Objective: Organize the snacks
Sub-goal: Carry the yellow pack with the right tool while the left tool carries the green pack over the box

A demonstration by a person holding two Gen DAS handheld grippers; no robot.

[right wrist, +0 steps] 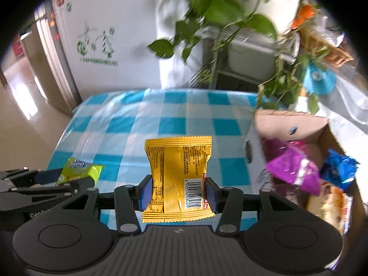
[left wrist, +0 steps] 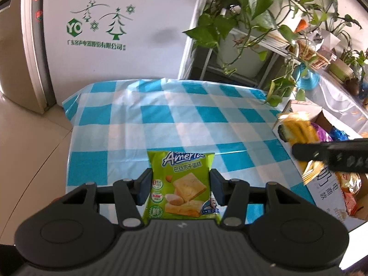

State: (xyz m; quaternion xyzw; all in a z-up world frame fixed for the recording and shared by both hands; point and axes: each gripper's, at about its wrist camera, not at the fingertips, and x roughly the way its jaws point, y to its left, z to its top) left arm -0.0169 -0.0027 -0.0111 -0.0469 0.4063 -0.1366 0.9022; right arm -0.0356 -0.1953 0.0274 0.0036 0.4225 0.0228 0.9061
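over the checked table, a snack in each gripper

nearest the cameras, both grippers are carrying a packet. the left gripper (left wrist: pixel 181 185) is grasping a green cake packet (left wrist: pixel 181 186) by its two side edges, its blue pads pressing in on either side, and is holding it above the near part of the table. the right gripper (right wrist: pixel 179 194) is clamping a yellow packet (right wrist: pixel 178 179) the same way, barcode side facing the lens, also above the near half of the checked tablecloth (right wrist: pixel 170 124).

further out, the cloth is lying bare across the middle and far part of the table, with no loose snacks showing on it in either view. to the right, at the table's edge, a cardboard box (right wrist: pixel 287 124) is standing open and is already holding several packets: a purple packet (right wrist: pixel 294 168), a blue packet (right wrist: pixel 340 168) and a cake wrapper nearer the lens.

as a judgement, the sorting is looking well advanced: most snacks are sitting in the box, and the two held packets are what is left to place there, the yellow one being nearer the box.

beyond the table, a white fridge (left wrist: pixel 115 34) is standing far left and a trailing plant (left wrist: pixel 253 7) far right.
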